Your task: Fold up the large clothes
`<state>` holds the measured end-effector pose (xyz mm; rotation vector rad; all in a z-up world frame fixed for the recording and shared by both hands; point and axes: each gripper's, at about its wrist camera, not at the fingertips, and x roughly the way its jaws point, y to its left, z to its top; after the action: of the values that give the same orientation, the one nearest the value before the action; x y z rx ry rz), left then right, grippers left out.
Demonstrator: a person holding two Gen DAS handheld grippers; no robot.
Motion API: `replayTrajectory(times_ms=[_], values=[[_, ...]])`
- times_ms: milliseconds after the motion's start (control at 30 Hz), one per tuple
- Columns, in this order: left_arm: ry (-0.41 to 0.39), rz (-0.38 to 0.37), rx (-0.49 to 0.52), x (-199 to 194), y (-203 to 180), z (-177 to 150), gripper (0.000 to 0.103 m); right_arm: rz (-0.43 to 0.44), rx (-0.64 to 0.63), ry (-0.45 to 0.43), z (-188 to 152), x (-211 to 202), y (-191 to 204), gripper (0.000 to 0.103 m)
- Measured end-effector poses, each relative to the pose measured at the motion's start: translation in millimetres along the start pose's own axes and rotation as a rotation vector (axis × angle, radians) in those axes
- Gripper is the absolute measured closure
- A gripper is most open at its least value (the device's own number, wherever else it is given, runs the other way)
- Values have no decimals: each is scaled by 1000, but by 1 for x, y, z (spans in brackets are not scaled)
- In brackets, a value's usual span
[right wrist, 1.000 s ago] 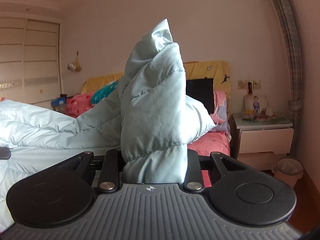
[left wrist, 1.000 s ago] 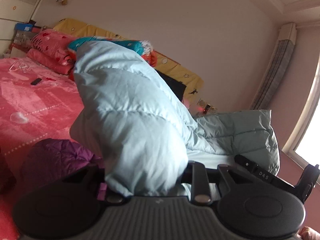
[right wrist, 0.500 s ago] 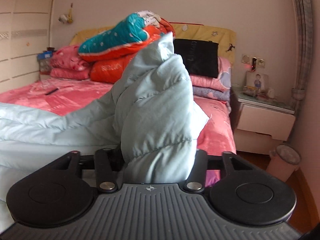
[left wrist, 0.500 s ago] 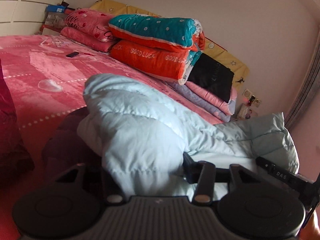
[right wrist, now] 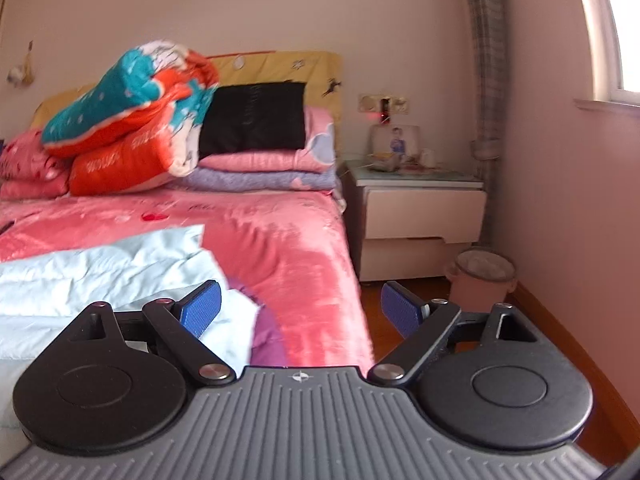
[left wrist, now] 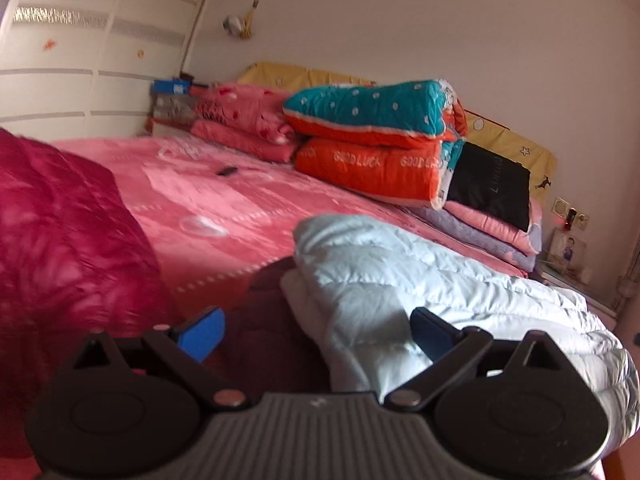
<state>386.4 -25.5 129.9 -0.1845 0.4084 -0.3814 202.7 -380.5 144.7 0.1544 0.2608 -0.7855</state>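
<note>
Left gripper (left wrist: 316, 332): nearest the camera, jaws opening and spread wide, blue pads apart. A fold of the jacket lies between the pads; neither pad presses on it.
Right gripper (right wrist: 300, 308): nearest the camera, jaws opening and spread wide. Bare bed and floor show between the blue pads; the jacket's edge lies just under the pad at 9 o'clock.
Jacket (left wrist: 420, 280): pale blue, quilted and puffy, lying in a loose fold on the bed, just ahead of both grippers. In the left view it fills the space from 6 to 3 o'clock. In the right view (right wrist: 100, 276) it spreads from 9 toward 7 o'clock.
Purple cloth (right wrist: 266, 338): a dark purple piece peeks out from under the jacket's near edge.
Red garment (left wrist: 68, 248): deep red and blurred, heaped at 9 o'clock in the left view, beside the jacket.
Bed (right wrist: 288, 248): pink cover, carrying all the clothes.
Quilts (left wrist: 376, 140): folded teal and orange stack at the head of the bed, toward 12 o'clock, well apart from the jacket.
Black cushion (right wrist: 254, 118): leaning just right of the quilts on pink and lilac bedding.
Nightstand (right wrist: 416, 208): white, at 2 o'clock beside the bed.
Bin (right wrist: 482, 276): pink, on the floor by the nightstand.
</note>
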Motion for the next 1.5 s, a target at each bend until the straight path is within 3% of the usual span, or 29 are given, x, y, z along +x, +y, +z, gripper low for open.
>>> replayTrajectory(times_ms=[233,400,633,767,900,1000,1267,1500], values=[[-28,51,-28,-93,-9,-19,1,65,-19,-34,-11,-92,-42,0],[31,47,-35,-173,-26,-46,1,134,16,50,-40,-193,-71,0],[134,-21,-14,-278,-61,-82,1,167,-31,117,-78,-338,-101,0],[145,-66,38,-336,-86,-95,1,184,79,176,-86,-409,-130,0],[139,-82,81,-381,-103,-100,1,181,116,169,-86,-469,-150,0],[156,-87,112,-406,-114,-100,1,180,110,131,-81,-501,-159,0],[94,-56,206,-457,-134,-94,1,202,21,-8,-61,-568,-155,0],[60,-23,225,-476,-137,-91,1,244,16,-42,-51,-586,-151,0]])
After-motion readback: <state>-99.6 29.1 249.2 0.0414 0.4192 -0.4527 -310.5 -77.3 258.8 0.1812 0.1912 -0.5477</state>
